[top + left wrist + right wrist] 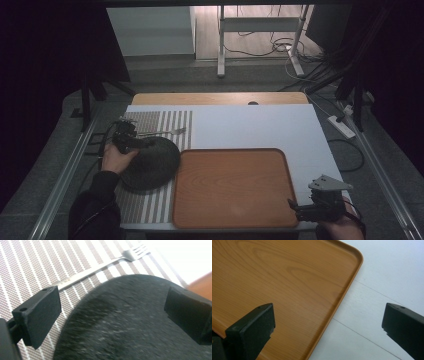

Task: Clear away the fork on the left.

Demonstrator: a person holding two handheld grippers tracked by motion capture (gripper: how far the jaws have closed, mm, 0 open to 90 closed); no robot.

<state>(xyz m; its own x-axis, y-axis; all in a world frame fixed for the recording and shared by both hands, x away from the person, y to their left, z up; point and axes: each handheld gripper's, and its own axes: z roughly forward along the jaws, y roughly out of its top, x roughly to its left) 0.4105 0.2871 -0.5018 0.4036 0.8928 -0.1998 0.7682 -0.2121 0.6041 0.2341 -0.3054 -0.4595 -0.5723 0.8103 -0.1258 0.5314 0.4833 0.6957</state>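
High view: a white table (260,125) carries a striped placemat (150,200) at the left and a wooden tray (232,187) at the centre. A dark round plate (150,162) lies on the placemat, its right edge touching or just beside the tray's left rim. A fork (162,132) lies on the placemat just beyond the plate, tines toward the right. The left gripper (131,140) sits over the plate's far left edge, held by the person's left hand (116,159). The right gripper (300,207) hovers at the tray's near right corner, a grey three-cornered plate on top of it.

Left gripper view: the jaws stand spread apart with nothing clasped between them. The dark plate (130,320), faintly speckled, fills the space below and between them; the left jaw is over the placemat (30,270), the right jaw over the plate's rim. The fork (100,267) runs diagonally beyond the plate, just beside its edge.

Right gripper view: the jaws are wide apart and hold nothing. The left jaw is above the tray (282,285), the right jaw above the bare table (387,272); the tray's rounded corner lies between them.
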